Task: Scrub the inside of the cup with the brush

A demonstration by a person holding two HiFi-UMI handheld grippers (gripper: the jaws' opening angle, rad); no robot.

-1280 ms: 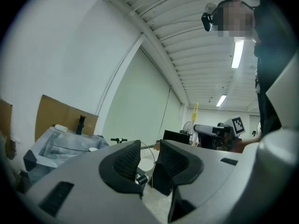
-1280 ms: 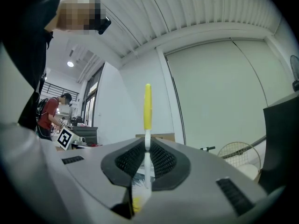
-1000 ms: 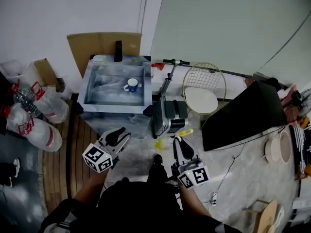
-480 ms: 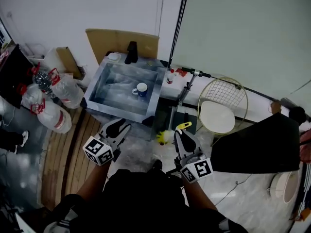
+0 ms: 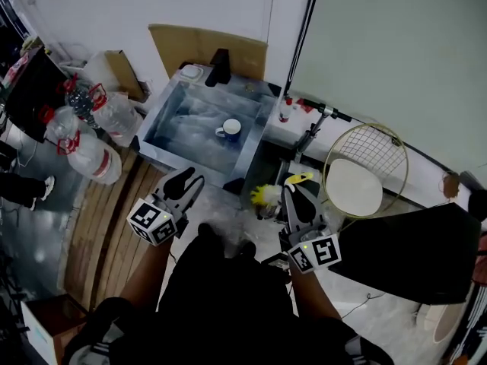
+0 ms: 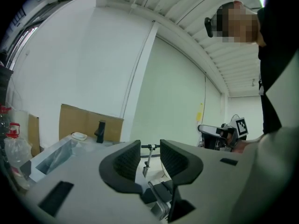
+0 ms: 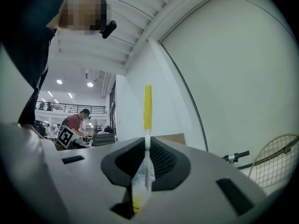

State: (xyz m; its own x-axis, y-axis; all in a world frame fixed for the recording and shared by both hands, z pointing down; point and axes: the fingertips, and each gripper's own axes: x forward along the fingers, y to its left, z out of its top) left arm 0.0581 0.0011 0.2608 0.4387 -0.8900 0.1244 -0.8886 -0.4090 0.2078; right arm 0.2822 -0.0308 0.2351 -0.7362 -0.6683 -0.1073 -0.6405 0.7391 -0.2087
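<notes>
A blue and white cup (image 5: 230, 131) stands in the metal sink (image 5: 171, 112) ahead of me. My right gripper (image 5: 294, 198) is shut on a brush (image 5: 267, 195); its yellow bristles stick out to the left and its yellow handle end (image 5: 299, 178) points forward. In the right gripper view the brush handle (image 7: 147, 107) rises straight up between the closed jaws of the right gripper (image 7: 146, 161). My left gripper (image 5: 186, 181) hangs short of the sink's near edge. In its own view the left gripper (image 6: 150, 157) is open with nothing between the jaws, and the sink (image 6: 55, 156) lies to the left.
A black tap (image 5: 220, 67) and cardboard sheet (image 5: 183, 46) stand behind the sink. Bagged plastic bottles (image 5: 91, 141) lie left. A scooter (image 5: 310, 134), a wire chair (image 5: 358, 179) and a black panel (image 5: 415, 253) are to the right. Wooden planks (image 5: 99, 238) cover the floor at the left.
The sink and cup have shifted rightward and nearer in the head view as the person stepped toward them. Both grippers kept their hold and spacing; the brush stays in the right one.
</notes>
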